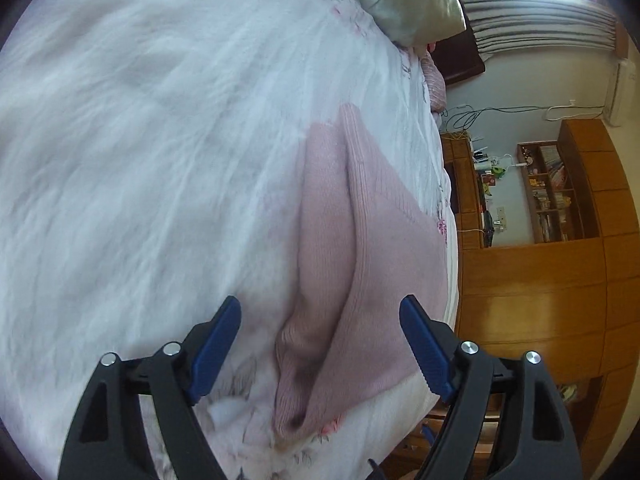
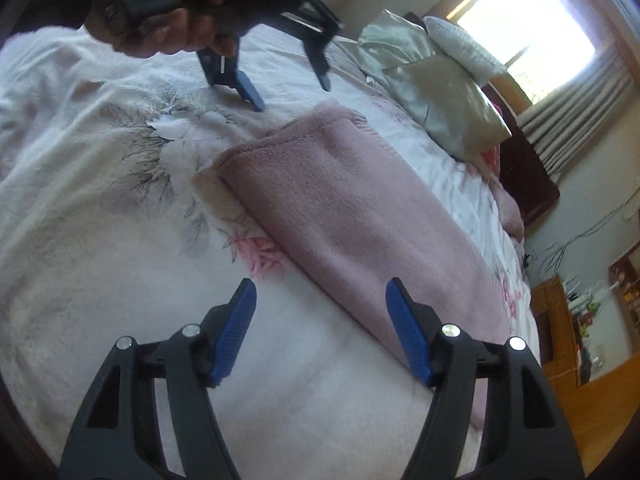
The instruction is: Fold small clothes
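A pink knitted garment [image 2: 352, 216] lies folded into a long strip on the white flowered bedspread [image 2: 100, 208]. In the left wrist view the same pink garment [image 1: 360, 248] shows two overlapping layers with a ribbed edge. My left gripper [image 1: 320, 308] hangs open just above its near end, holding nothing. In the right wrist view that left gripper [image 2: 294, 98] hovers open over the garment's far end, held by a hand [image 2: 168, 36]. My right gripper [image 2: 320, 292] stands open over the near long edge of the garment, nothing between its fingers.
Pale green and white pillows [image 2: 436, 92] lie at the head of the bed. A dark headboard [image 2: 524, 184], a curtained window [image 2: 520, 20] and wooden shelves [image 1: 560, 196] stand beyond the bed's edge. The bedspread [image 1: 140, 160] stretches wide to the left.
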`<state>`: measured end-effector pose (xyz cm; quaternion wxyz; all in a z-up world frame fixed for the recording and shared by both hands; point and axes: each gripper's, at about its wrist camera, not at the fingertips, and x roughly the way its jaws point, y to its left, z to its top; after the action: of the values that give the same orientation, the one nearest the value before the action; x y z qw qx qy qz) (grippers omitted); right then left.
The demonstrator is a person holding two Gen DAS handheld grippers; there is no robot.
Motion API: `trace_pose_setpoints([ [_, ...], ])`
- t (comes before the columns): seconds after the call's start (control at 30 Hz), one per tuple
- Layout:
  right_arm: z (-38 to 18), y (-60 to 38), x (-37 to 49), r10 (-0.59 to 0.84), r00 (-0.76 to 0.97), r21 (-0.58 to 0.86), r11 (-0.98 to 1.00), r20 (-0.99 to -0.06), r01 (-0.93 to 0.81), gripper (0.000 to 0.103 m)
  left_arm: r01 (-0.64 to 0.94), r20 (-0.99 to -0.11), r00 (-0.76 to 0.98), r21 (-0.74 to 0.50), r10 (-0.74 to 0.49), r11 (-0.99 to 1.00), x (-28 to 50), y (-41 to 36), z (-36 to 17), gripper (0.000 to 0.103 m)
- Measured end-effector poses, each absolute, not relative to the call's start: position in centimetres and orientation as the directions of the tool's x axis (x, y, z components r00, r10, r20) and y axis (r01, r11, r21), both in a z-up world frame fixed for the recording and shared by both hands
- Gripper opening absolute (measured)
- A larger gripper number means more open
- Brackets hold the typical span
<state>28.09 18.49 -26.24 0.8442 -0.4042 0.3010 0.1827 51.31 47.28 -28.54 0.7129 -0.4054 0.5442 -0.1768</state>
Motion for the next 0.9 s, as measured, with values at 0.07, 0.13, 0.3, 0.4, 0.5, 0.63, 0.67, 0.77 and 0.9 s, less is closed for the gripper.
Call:
trace_pose_setpoints([
  [0.07,-27.4,19.5,29.0,0.054,0.773,-0.614,0.574,-0.632,-0.542,0.067,-0.183,-0.618,0.344,-0.783,-0.707,0.595,53.2,46.9,-29.3,0.082],
  [0.13,-28.4,20.1,30.1,0.045,0.784,-0.633,0.562,-0.619,-0.532,0.066,-0.156,-0.594,0.336,-0.801,-0.731,0.578,54.7,46.0,-29.7,0.082],
  [0.3,-30.0,21.4,31.8,0.037,0.802,-0.667,0.534,-0.596,-0.519,0.066,-0.081,-0.605,0.256,-0.791,-0.754,0.607,57.9,42.5,-30.4,0.082],
  [0.4,-30.3,22.9,32.6,0.032,0.819,-0.692,0.516,-0.573,-0.505,0.066,-0.077,-0.601,0.237,-0.794,-0.763,0.602,58.9,42.0,-30.7,0.082],
  [0.5,-30.5,24.2,33.3,0.031,0.829,-0.706,0.506,-0.559,-0.495,0.066,-0.089,-0.582,0.219,-0.811,-0.783,0.578,59.3,42.3,-31.0,0.082],
  [0.63,-31.1,26.4,33.5,0.035,0.839,-0.700,0.533,-0.542,-0.475,0.066,-0.109,-0.604,0.203,-0.796,-0.771,0.595,59.4,42.7,-31.4,0.071],
  [0.67,-31.2,26.7,33.8,0.035,0.840,-0.696,0.542,-0.541,-0.471,0.066,-0.127,-0.623,0.190,-0.782,-0.759,0.611,59.4,42.8,-31.7,0.056],
  [0.77,-31.3,27.2,34.5,0.028,0.841,-0.676,0.580,-0.541,-0.454,0.062,-0.153,-0.613,0.166,-0.790,-0.773,0.594,59.2,43.8,-32.2,0.043],
  [0.9,-31.0,27.1,36.0,0.021,0.808,-0.614,0.638,-0.589,-0.464,0.031,-0.160,-0.621,0.165,-0.783,-0.766,0.601,58.9,43.8,-31.9,0.040],
])
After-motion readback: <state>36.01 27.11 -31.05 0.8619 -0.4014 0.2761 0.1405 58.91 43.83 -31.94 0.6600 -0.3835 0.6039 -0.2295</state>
